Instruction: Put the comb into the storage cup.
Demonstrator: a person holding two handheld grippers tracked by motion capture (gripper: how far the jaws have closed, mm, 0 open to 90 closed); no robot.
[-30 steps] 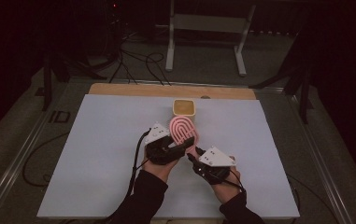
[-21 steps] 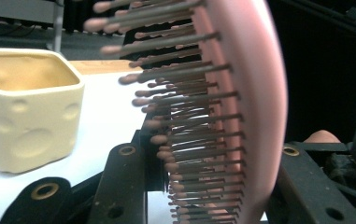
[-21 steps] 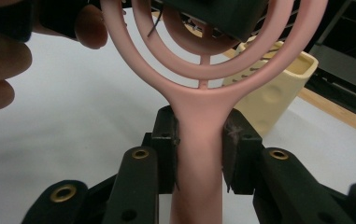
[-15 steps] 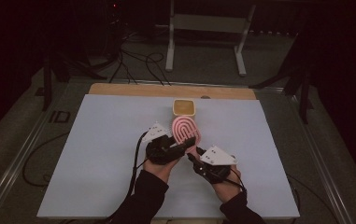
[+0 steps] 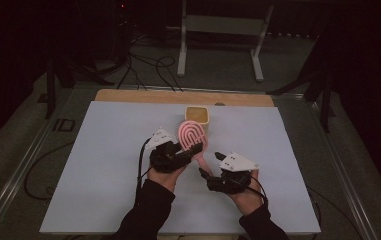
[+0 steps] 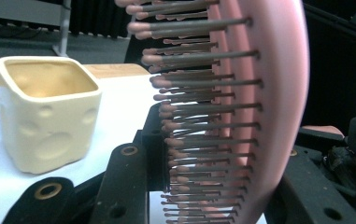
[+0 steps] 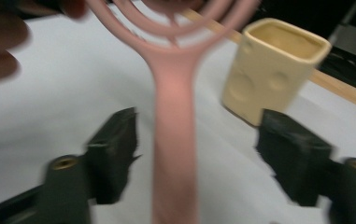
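Hairbrush [image 5: 192, 137]: pink, oval head w/ looped cut-out ribs on its back, slim pink handle. In the left gripper view [image 6: 269, 107] it stands on edge; rows of dark bristles w/ pink tips point left, toward the cup. It sits above the middle of the worktop [image 5: 98, 165], head just in front of the cup, handle running back toward the right tool.

Left tool [image 5: 190, 150] is clamped on the brush head: one black jaw against the bristle side, the other behind the pink back. Top of the head is cut off by the frame edge there, and the far jaw's pad is mostly hidden behind the head.

Right tool [image 5: 209, 165] has just been opening; jaws now stand apart on either side of the handle [image 7: 173, 154], w/ clear gaps both sides, no contact. That view is blurred, so jaw edges and the handle end are hard to make out; the handle runs off the bottom edge.

Cup [image 5: 197, 115]: cream, squarish, dimpled sides, tan inside, upright near the worktop's far wooden edge. Partly behind the right jaw in the right gripper view [image 7: 274, 65].

Surroundings dim; floor cables and a grey stand beyond the worktop are hard to read.
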